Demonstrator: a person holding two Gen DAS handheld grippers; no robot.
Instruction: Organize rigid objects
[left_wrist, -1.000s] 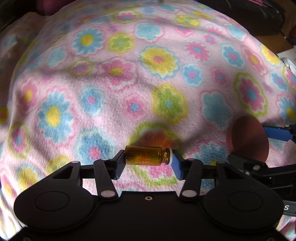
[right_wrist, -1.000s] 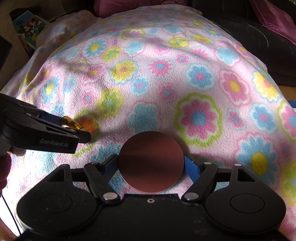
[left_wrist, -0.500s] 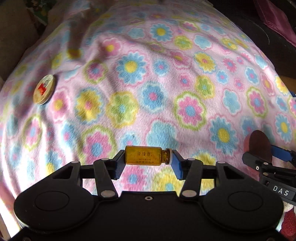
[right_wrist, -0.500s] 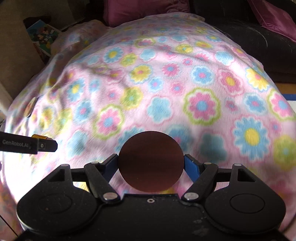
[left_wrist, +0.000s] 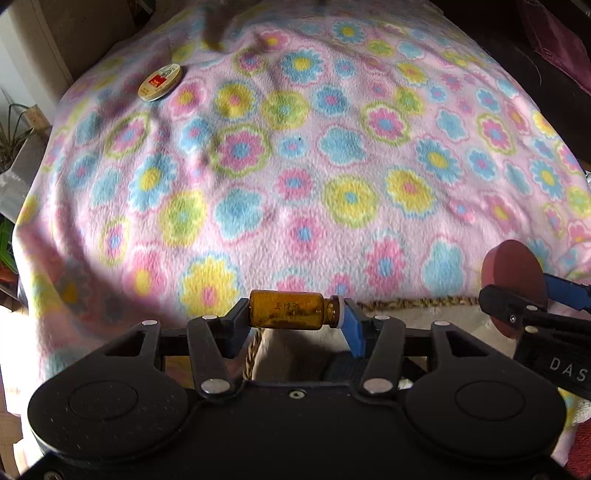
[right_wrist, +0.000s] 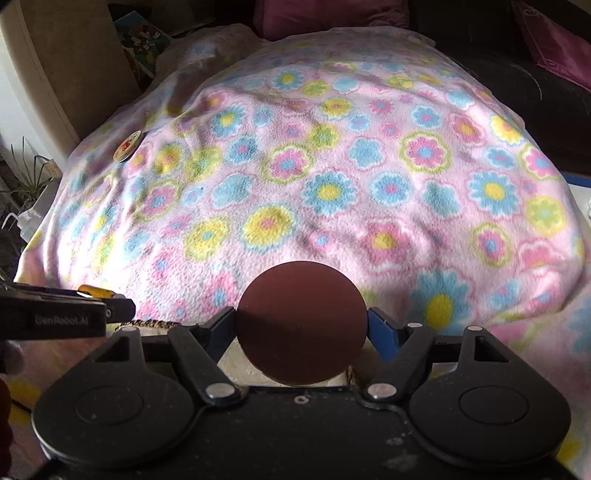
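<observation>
The left gripper (left_wrist: 295, 317) is closed end to end on a small amber bottle (left_wrist: 291, 309) — one pad against its flat base at 9 o'clock, the blue pad against its pale cap at 3 o'clock. The bottle lies on its side, its long axis running straight across between the fingers, neck and cap pointing to 3 o'clock in the left wrist view. Printed characters show on its side. It hangs clear of the flowered blanket (left_wrist: 332, 184), over the blanket's near edge, where a braided rim and pale surface show below.

The right gripper (right_wrist: 301, 325) is clamped at a middling width on a dark reddish-brown disc (right_wrist: 301, 323), the pads pressing its rim at 9 and 3 o'clock. The disc's flat round face is turned toward the camera, so its thin axis points along the fingers. It too is held up off the blanket, at the near edge.

From the left wrist view the disc (left_wrist: 513, 273) appears at 3 o'clock, seen partly edge-on. From the right wrist view the bottle's yellow-amber end (right_wrist: 94, 291) peeks past the left gripper at 9 o'clock.

A round tin with a red mark (left_wrist: 159, 82) lies flat on the blanket at about 11 o'clock — well apart from both grippers.
</observation>
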